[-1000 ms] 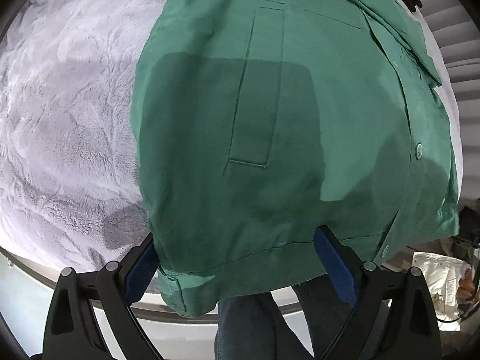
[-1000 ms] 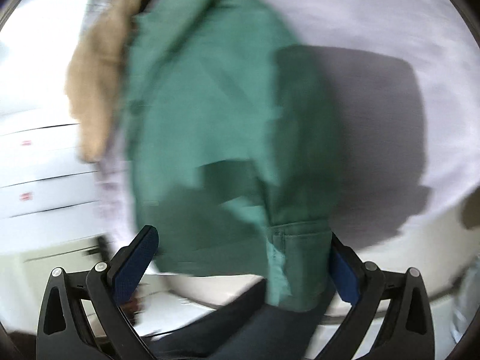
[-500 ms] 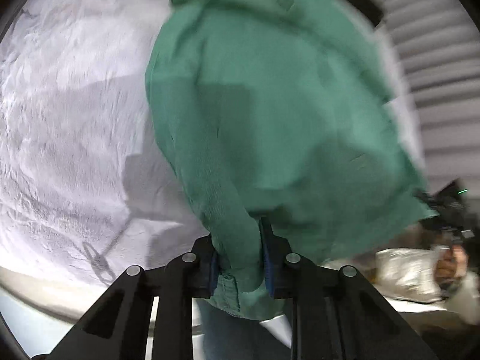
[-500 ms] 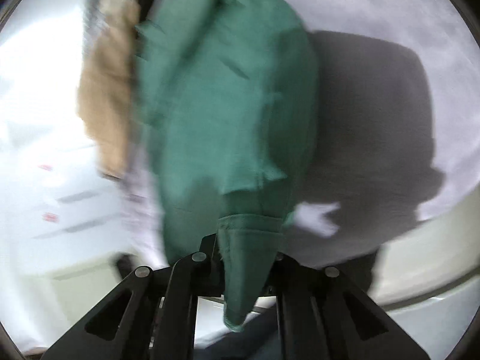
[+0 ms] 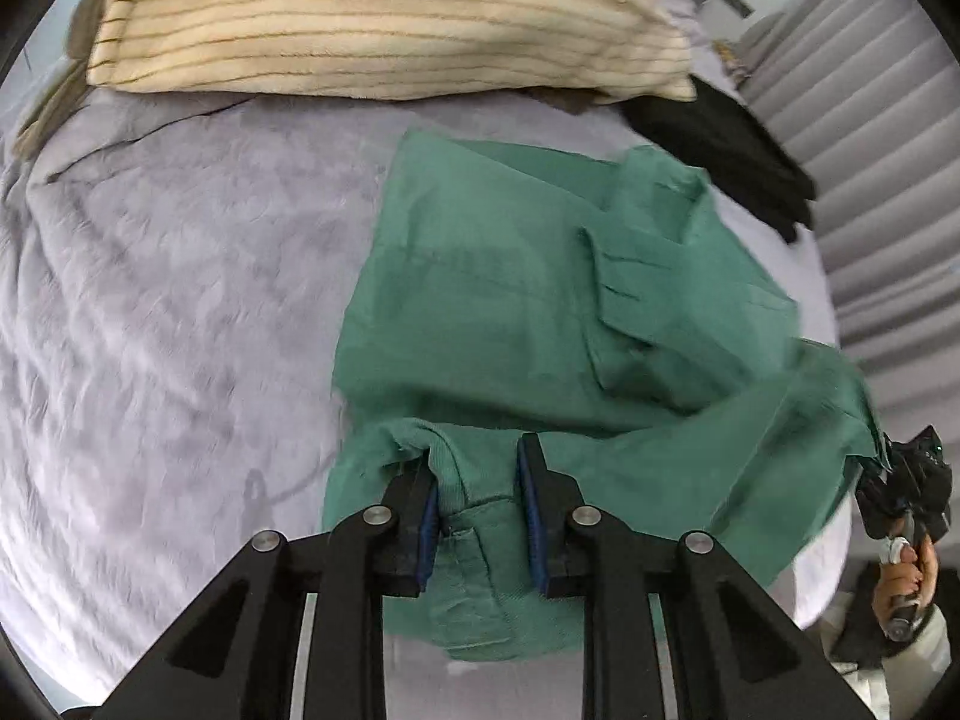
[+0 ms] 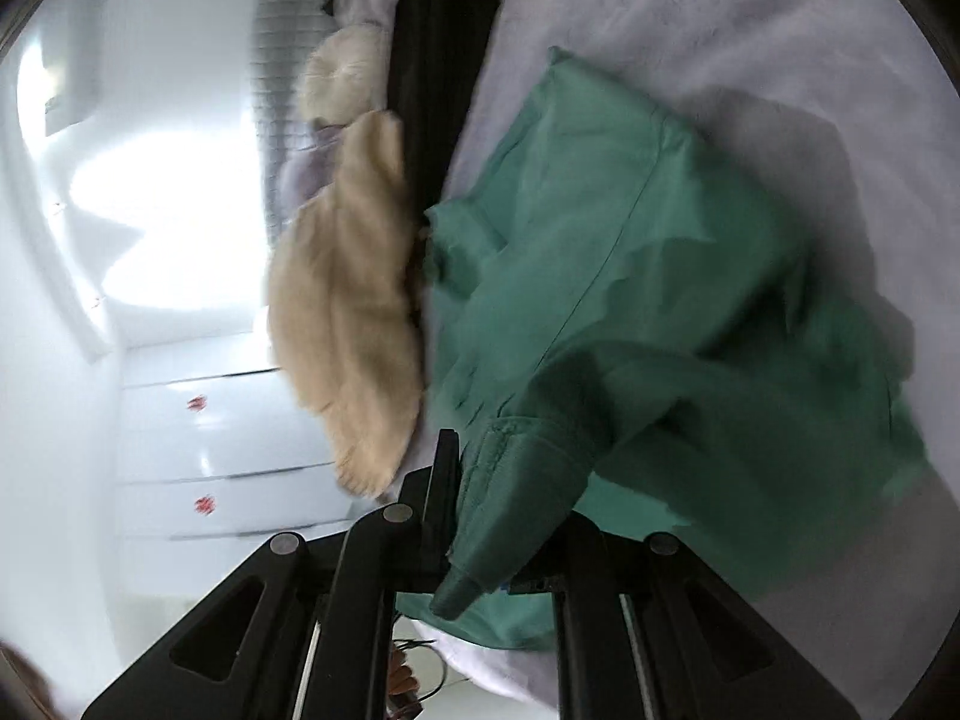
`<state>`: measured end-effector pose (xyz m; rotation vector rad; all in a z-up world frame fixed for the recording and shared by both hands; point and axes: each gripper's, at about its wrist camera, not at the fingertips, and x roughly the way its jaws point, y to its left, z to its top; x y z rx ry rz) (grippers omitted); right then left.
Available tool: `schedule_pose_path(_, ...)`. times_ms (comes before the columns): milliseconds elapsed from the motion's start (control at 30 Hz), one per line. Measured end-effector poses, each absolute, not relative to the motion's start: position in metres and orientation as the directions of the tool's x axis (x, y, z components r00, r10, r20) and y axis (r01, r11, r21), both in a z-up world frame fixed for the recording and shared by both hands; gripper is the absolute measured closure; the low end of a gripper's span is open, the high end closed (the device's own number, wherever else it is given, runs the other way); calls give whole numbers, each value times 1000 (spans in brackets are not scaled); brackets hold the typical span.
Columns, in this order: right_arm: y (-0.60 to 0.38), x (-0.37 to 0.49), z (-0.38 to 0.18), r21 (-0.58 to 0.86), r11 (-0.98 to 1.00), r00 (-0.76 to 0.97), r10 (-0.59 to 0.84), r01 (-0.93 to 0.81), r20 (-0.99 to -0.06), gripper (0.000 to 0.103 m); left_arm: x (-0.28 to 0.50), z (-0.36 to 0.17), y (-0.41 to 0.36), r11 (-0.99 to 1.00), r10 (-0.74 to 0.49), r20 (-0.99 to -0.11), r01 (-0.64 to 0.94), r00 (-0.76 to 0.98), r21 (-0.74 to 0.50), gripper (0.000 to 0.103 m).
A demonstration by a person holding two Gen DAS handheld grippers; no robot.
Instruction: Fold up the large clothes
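Where the left wrist view begins at 6 o'clock, the left gripper [image 5: 474,501] is clamped on a bunched hem of the green shirt [image 5: 516,300], its 2 blue-padded fingers [image 5: 427,519] pressing the cloth from both sides. In the right wrist view, the right gripper [image 6: 501,516] is likewise clamped on a cuff-like fold of the green shirt [image 6: 630,276]; that fold drapes over the near finger and hides the pads.

The shirt lies partly folded on the grey plush bedcover [image 5: 168,312], spreading from centre toward 3 o'clock in the left view, with 1 edge lifted and motion-blurred at 4 o'clock. The right gripper [image 5: 906,492] and the hand holding it appear there at the frame edge, partly cut off.

Beyond the shirt, at 1 o'clock, a black garment [image 5: 726,150] lies on the bedcover. At 12 o'clock, a cream striped blanket [image 5: 372,18] crosses the far side. Pleated grey curtains [image 5: 882,138] stand at 2 o'clock. In the right view, white drawers [image 6: 228,432] sit at 8 o'clock, blurred and overexposed.
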<state>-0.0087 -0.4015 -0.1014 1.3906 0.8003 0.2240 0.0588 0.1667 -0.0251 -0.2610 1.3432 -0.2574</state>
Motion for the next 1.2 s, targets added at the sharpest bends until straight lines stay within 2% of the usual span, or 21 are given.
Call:
schedule_pose_path(167, -413, 24, -120, 898, 215, 665, 611, 383, -429, 88, 83, -49, 154, 965, -260, -955, 0, 145, -262, 77)
schedule_pose_path(233, -416, 30, -122, 891, 223, 641, 628, 394, -441, 84, 86, -53, 152, 968, -246, -960, -13, 132, -250, 73)
schedule_pose_path(333, -421, 27, -117, 879, 269, 619, 630, 393, -470, 61, 86, -48, 155, 974, -220, -969, -23, 112, -224, 72)
schedule_pose_path(367, -422, 31, -112, 872, 292, 618, 619, 393, -486, 47, 85, -47, 155, 979, -200, -974, -25, 104, -204, 69)
schedule_pose_path(400, -425, 31, -107, 869, 319, 620, 609, 380, -494, 37, 83, -46, 156, 981, -188, -977, -24, 98, -192, 63)
schedule_pose_path(433, -428, 32, -103, 867, 333, 618, 609, 371, -498, 37, 82, -44, 156, 982, -186, -977, -25, 99, -190, 37)
schedule_pose_path(467, -431, 33, -99, 859, 359, 610, 604, 365, -512, 37, 80, -40, 156, 986, -164, -980, -26, 110, -167, 5)
schedule_pose_path(500, -433, 37, -97, 850, 383, 604, 598, 362, -527, 37, 78, -34, 155, 994, -106, -984, -24, 141, -110, 0)
schedule_pose_path(600, -431, 42, -87, 777, 531, 557, 552, 340, -621, 37, 74, -19, 154, 999, -48, -978, 23, 201, -45, 0)
schedule_pose_path(767, -405, 59, -82, 551, 787, 456, 396, 278, -797, 37, 72, -19, 141, 990, 10, -968, 135, 250, 45, 0)
schedule_pose_path(867, -391, 79, -93, 460, 849, 430, 325, 259, -842, 37, 76, -34, 130, 977, -21, -972, 213, 233, 30, 0)
schedule_pose_path(1033, -387, 94, -124, 431, 846, 407, 290, 314, -866, 37, 110, -86, 125, 971, -90, -983, 232, 161, -51, 0)
schedule_pose_path(1067, -385, 94, -128, 425, 847, 403, 284, 319, -870, 37, 115, -97, 125, 972, -93, -986, 227, 139, -59, 7)
schedule_pose_path(1100, -381, 93, -130, 411, 854, 406, 270, 317, -873, 38, 118, -105, 124, 970, -81, -987, 239, 136, -47, 19)
schedule_pose_path(1133, -377, 91, -129, 387, 870, 414, 243, 307, -877, 40, 118, -109, 122, 965, -63, -988, 263, 141, -24, 37)
schedule_pose_path(1167, -372, 88, -127, 357, 886, 416, 216, 296, -883, 49, 116, -110, 120, 958, -36, -987, 285, 158, 11, 52)
schedule_pose_path(1200, -365, 83, -124, 310, 907, 410, 177, 286, -895, 75, 112, -107, 119, 950, -31, -981, 312, 190, 31, 61)
